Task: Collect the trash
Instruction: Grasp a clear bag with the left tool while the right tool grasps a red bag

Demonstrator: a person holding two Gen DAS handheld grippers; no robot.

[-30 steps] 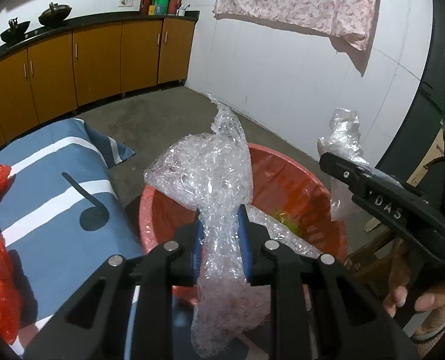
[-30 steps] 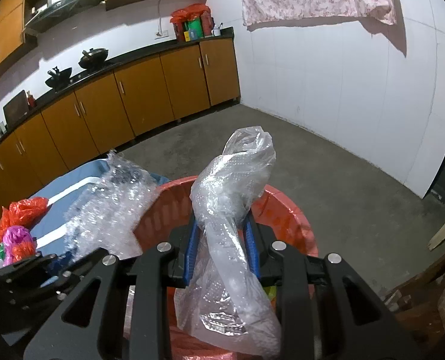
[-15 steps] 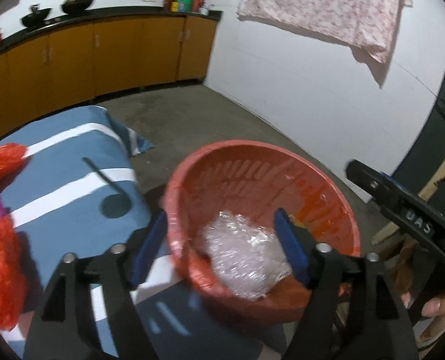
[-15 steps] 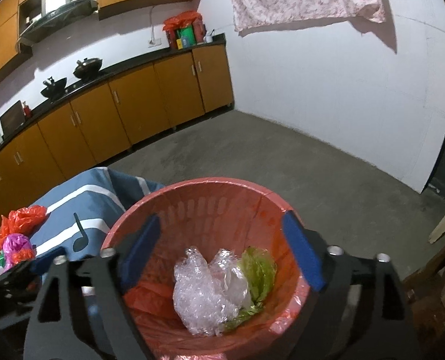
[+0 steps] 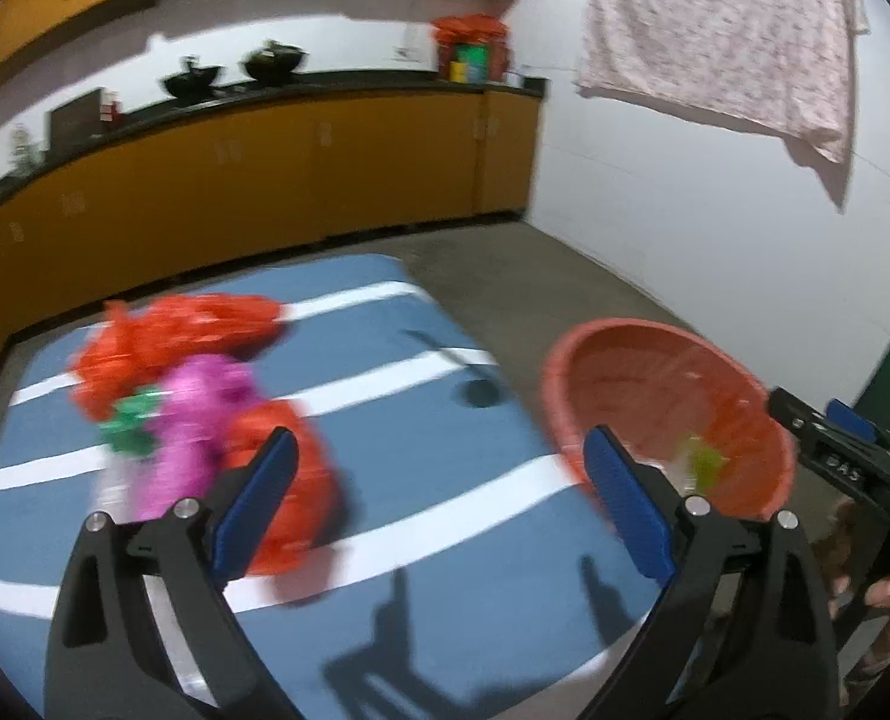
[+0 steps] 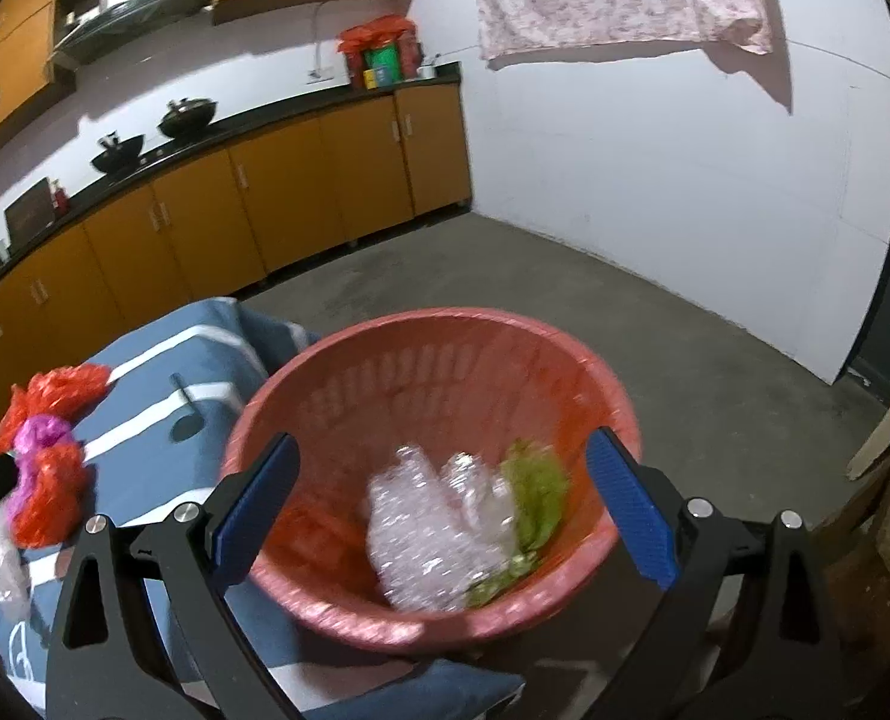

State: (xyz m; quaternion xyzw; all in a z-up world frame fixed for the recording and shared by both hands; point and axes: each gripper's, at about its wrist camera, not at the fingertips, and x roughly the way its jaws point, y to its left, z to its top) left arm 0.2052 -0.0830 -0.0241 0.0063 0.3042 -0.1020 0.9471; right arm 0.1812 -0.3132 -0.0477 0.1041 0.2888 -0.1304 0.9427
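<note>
1. In the left wrist view, the heap of crumpled orange, magenta and green plastic bags (image 5: 198, 414) is lying at the left of the frame on the blue cloth with white stripes (image 5: 445, 540); a second ago only its edge was showing at the far left, so this camera is now facing the heap rather than the basket.
2. The left tongs (image 5: 438, 498) are still opening, their blue pads spread wide with nothing between them. A second ago they were clenched on a strip of clear bubble wrap, which is now released.
3. The lower orange bag is sitting just behind the left blue pad, so the heap is lying left of centre of the jaws, not between them.
4. The round salmon-red plastic basket (image 5: 739, 420) is standing at the right of this view, beyond the right pad.
5. In the right wrist view, the same bag heap (image 6: 48, 468) is showing small at the left edge, well apart from the right tongs (image 6: 438, 498).
6. The right tongs are also still opening and holding nothing; their clear plastic bag has dropped.
7. The basket (image 6: 445, 324) is filling the centre, framed between the pads, with the clear bubble wrap and bag (image 6: 438, 534) lying inside beside a crumpled green scrap (image 6: 535, 492).
8. Judging from this, two pieces are now collected and the coloured bags are remaining, with the left tongs best placed for them.
</note>
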